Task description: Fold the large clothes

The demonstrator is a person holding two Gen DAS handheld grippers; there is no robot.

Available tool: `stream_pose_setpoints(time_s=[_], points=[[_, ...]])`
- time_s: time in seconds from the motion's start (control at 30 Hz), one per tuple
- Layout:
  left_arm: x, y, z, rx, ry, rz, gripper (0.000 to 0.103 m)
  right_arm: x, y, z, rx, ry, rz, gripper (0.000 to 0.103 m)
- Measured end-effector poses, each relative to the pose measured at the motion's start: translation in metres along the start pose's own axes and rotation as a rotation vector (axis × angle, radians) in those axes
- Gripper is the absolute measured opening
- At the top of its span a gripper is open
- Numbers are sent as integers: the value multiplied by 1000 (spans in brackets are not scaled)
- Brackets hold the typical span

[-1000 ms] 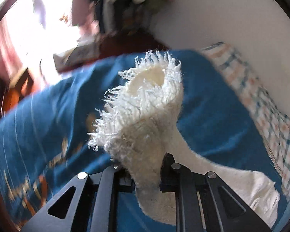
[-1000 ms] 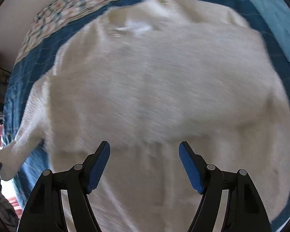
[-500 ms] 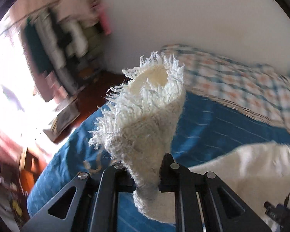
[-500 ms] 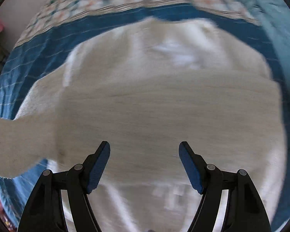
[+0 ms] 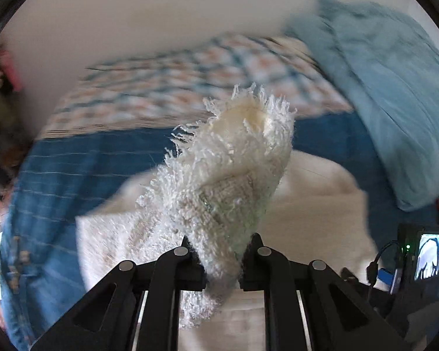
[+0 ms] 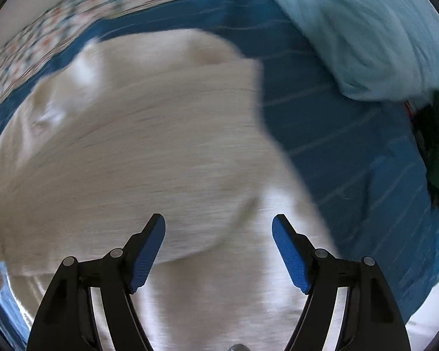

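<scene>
On the blue striped bedspread (image 6: 351, 146) lies the cream knit sweater (image 6: 131, 146). Left tongs (image 5: 219, 259) clamped on its fringed sleeve cuff (image 5: 234, 161), lifted. Right tongs (image 6: 218, 248) wide apart, empty, above the body. Light-blue pillow (image 6: 365, 29) crowds the right edge.

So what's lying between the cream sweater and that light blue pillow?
Only bare dark blue bedspread separates the sweater from the pillow, in the right wrist view.
</scene>
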State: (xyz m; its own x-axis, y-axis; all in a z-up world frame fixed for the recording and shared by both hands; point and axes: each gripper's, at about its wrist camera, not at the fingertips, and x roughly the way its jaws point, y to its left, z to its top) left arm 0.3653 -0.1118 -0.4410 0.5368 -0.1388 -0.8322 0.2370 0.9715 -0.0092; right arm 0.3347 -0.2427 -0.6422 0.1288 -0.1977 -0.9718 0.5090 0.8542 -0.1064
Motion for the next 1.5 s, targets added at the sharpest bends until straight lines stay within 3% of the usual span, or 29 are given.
stream_pose_setpoints(time_s=[0.13,0.27,0.33,0.37,0.4,0.5,0.57,0.67,0.8,0.9,0.93,0.97,1.0,1.1,1.2,1.23,1.3,1.37,1.43,1.5], points=[[38,-73,-4,63,51,-58,13,7,-58,1,67,26,-27,77],[59,-96,-14,116,142,-39,25,9,-101,5,141,64,-7,77],[63,-98,-20,110,185,-86,60,6,-120,2,179,72,36,77],[64,-98,-20,99,190,-97,88,4,-127,1,201,72,71,77],[59,-92,-20,82,184,-100,93,3,-131,3,218,72,108,77],[43,-64,-19,25,186,-93,93,-1,-136,16,269,60,236,77],[34,-31,-16,-20,173,-49,93,-4,-138,22,296,47,323,77],[20,31,-18,-92,145,121,93,-6,-120,35,286,45,443,78],[37,98,-29,-118,160,328,93,3,-78,53,250,63,516,78],[59,131,-40,-146,207,392,93,19,-44,62,185,127,529,76],[60,137,-44,-148,212,405,93,25,-32,65,142,142,524,52],[60,143,-48,-144,206,418,93,28,-18,69,82,146,522,16],[58,145,-50,-138,199,428,93,28,-8,71,40,146,499,9],[45,151,-64,-140,205,421,93,-2,1,74,-51,-25,425,7],[31,159,-84,-162,233,404,93,-20,-11,87,-31,-163,329,7],[25,163,-95,-172,253,406,93,-13,-13,93,-54,-159,278,8],[21,174,-112,-194,295,395,93,15,-12,96,-110,-15,276,8],[17,179,-133,-217,343,381,93,25,-24,86,-100,86,325,18],[15,185,-148,-245,369,355,93,14,-42,75,-98,75,344,50],[19,186,-153,-246,371,336,93,2,-69,56,-68,65,344,66]])
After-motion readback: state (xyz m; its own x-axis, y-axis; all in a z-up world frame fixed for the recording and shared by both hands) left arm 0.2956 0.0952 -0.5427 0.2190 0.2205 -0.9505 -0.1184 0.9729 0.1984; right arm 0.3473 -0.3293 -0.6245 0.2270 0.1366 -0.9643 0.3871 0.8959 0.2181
